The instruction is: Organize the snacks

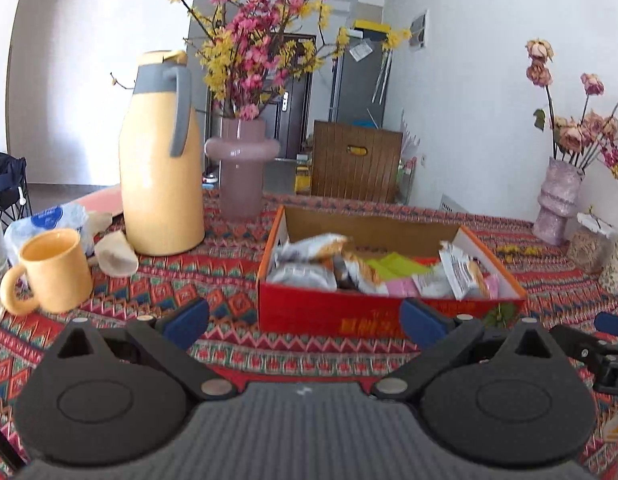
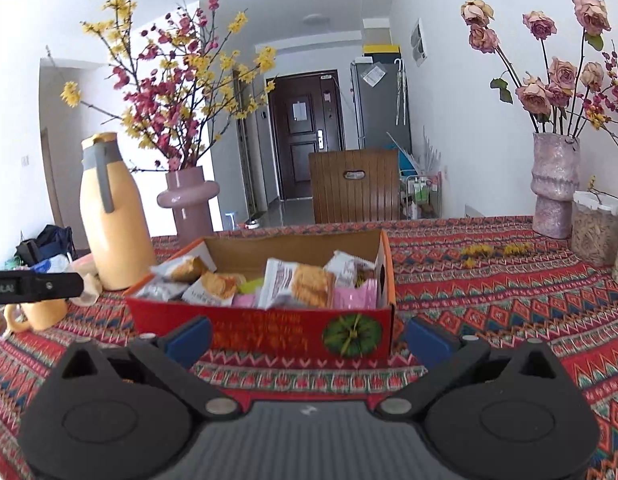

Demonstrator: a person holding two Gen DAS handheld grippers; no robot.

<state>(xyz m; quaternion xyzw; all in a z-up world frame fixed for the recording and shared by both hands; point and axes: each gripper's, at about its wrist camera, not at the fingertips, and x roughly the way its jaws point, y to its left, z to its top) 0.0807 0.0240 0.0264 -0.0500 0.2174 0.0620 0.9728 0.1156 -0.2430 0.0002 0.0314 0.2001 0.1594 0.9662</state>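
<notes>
A red cardboard box (image 1: pixel 325 312) stands on the patterned tablecloth, holding several wrapped snack packets (image 1: pixel 309 250). It also shows in the right wrist view (image 2: pixel 269 330) with biscuit packets (image 2: pixel 297 284) inside. My left gripper (image 1: pixel 305 322) is open and empty, just in front of the box's near wall. My right gripper (image 2: pixel 307 338) is open and empty, also just in front of the box. The right gripper's side shows at the right edge of the left wrist view (image 1: pixel 609 354).
A yellow thermos jug (image 1: pixel 161 160), a yellow mug (image 1: pixel 55 270) and a pink vase of flowers (image 1: pixel 241 168) stand left of the box. A pink vase of dried roses (image 2: pixel 555 184) and a jar (image 2: pixel 595 226) stand at the far right. A wooden chair (image 2: pixel 355 184) is behind the table.
</notes>
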